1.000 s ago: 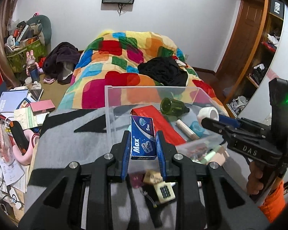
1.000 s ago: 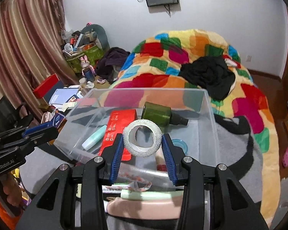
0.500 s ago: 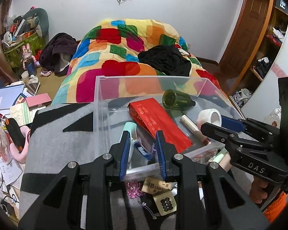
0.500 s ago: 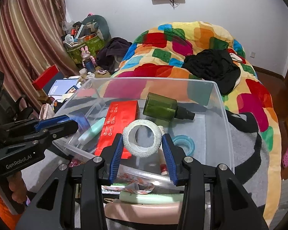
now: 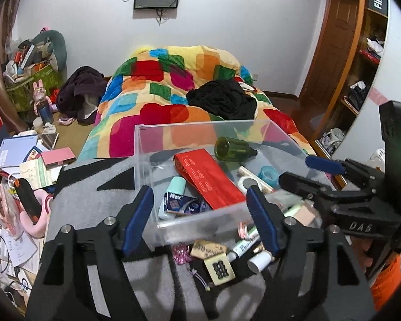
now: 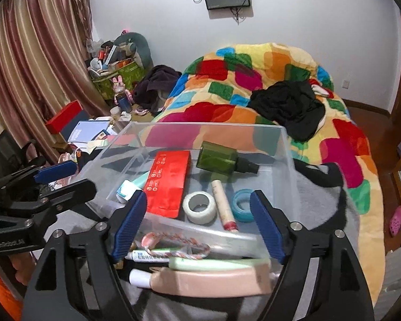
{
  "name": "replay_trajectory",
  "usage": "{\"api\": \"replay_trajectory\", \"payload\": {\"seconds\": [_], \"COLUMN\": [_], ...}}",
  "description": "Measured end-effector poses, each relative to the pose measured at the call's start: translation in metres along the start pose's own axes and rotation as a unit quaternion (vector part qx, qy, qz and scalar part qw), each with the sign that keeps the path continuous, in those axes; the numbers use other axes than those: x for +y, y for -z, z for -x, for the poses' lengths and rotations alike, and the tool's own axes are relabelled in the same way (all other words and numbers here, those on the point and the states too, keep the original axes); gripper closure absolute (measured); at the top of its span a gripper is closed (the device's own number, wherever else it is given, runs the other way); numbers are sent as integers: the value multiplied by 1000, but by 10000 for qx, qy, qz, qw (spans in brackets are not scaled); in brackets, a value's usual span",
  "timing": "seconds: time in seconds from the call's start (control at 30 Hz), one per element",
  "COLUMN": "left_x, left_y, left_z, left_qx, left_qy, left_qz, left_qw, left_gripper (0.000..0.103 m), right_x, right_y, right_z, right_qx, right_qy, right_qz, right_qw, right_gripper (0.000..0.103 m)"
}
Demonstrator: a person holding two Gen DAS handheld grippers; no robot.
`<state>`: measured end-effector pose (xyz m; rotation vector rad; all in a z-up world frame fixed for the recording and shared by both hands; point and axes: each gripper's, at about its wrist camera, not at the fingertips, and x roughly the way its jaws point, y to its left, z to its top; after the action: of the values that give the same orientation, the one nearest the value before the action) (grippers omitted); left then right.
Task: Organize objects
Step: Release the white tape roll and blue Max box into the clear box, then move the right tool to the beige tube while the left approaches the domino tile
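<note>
A clear plastic bin stands on the grey blanket in front of both grippers. My left gripper hangs over its near edge, jaws opening, nothing pressed between the pads. Below it, the blue Max box lies in the bin beside a mint tube. My right gripper is likewise opening and holds nothing. The white tape roll rests on the bin floor next to a red packet, a green bottle, a thin tube and a blue tape ring.
Loose items lie on the blanket before the bin: markers, a braided cord, a pink case, a tile and an eraser. A bed with a colourful quilt lies behind. Books clutter the left; wooden shelves stand right.
Both grippers opened. The Max box left the left jaws and now lies in the bin. The tape roll left the right jaws and now sits on the bin floor.
</note>
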<state>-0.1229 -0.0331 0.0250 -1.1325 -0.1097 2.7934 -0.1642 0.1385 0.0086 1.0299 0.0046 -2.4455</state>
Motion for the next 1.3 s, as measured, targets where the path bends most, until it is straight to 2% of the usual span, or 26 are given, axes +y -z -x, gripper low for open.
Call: {"api": "replay_trajectory", "payload": {"seconds": [0.2,0.37,0.47,0.67,0.9,1.07,1.13,1.2,1.3], "left_x": [-4,-6,-18,-37,-59,-74,-80,-83,-81], "left_y": [25,46,53,59,73,81,84,87,91], "left_z": [1,-8,-19,-41,-40,-33,-29,-26,-21], "left_qx": [223,522,665,873,897,869,833,808,761], "left_qy": [39,203,69,-154,-40,289,424,507,385], "left_qz": [-83,-49,-337,-868,-1343,-1352,-1355,-1357,-1358], "left_qw": [9997,9984,9972,9923,9869,9866,9864,9862,9871], "left_gripper": [29,30,39,39,39,35,34,32,32], "right_x": [-9,-9,-5,-17,-31,-26,-25,-21,-18], "right_y": [19,44,63,87,91,91,91,91,93], "right_z": [20,21,18,16,10,7,6,4,0], "right_qx": [-82,153,390,673,816,836,852,837,848], "right_qy": [147,157,172,76,-80,-75,-92,42,265], "right_qz": [-17,37,161,-104,-600,-751,-796,-777,-708], "right_qw": [9999,9998,9990,9977,9948,9936,9931,9935,9935], "right_gripper": [20,20,20,20,19,17,13,7,6]}}
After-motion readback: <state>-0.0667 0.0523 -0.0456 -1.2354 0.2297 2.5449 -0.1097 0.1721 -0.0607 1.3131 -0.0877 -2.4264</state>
